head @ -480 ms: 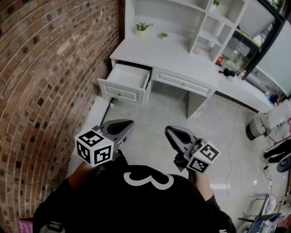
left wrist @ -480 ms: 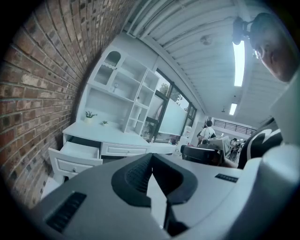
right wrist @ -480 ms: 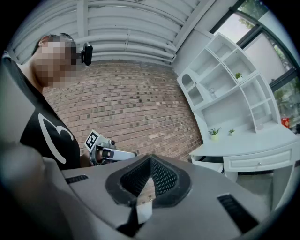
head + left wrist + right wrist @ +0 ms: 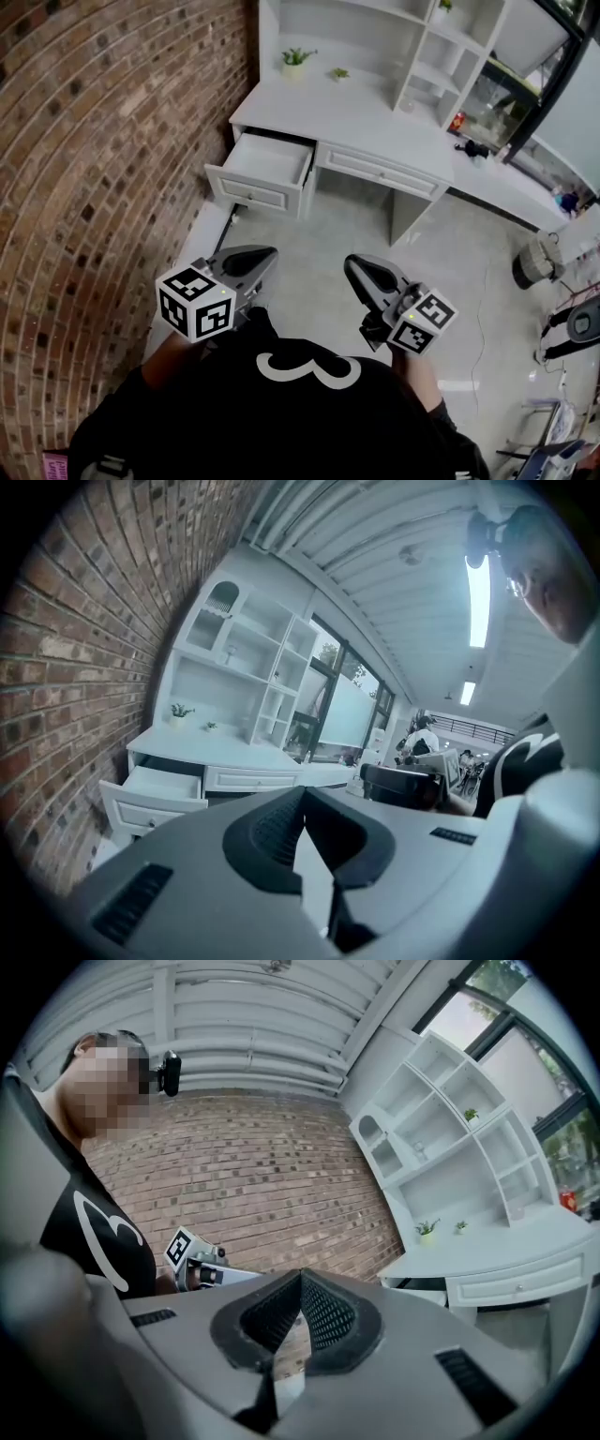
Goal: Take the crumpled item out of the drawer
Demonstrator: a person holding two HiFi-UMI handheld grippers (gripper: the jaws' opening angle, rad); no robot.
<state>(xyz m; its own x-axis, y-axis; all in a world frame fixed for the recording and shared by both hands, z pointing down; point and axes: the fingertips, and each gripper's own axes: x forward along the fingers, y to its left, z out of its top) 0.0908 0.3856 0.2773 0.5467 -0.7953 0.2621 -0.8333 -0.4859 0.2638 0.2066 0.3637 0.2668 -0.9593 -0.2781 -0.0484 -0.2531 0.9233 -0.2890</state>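
Observation:
The white desk (image 4: 356, 112) stands against the brick wall, and its left drawer (image 4: 267, 169) is pulled open. The inside of the drawer looks white, and I make out no crumpled item in it from here. My left gripper (image 4: 266, 254) and right gripper (image 4: 352, 268) are held side by side before the person's chest, well short of the desk, both shut and empty. In the left gripper view the shut jaw tips (image 4: 302, 797) point toward the open drawer (image 4: 155, 789). The right gripper view shows its shut tips (image 4: 300, 1281), with the left gripper (image 4: 192, 1260) beyond them and the desk (image 4: 487, 1260) at right.
A brick wall (image 4: 94, 169) runs along the left with a low white ledge (image 4: 192, 258) at its foot. Two small potted plants (image 4: 296, 58) sit on the desk under a white shelf unit (image 4: 441, 56). A basket (image 4: 534, 262) stands on the tiled floor (image 4: 319, 244) at right.
The head view has shifted slightly, so the desk sits a little lower in the frame. Both grippers stay shut and side by side.

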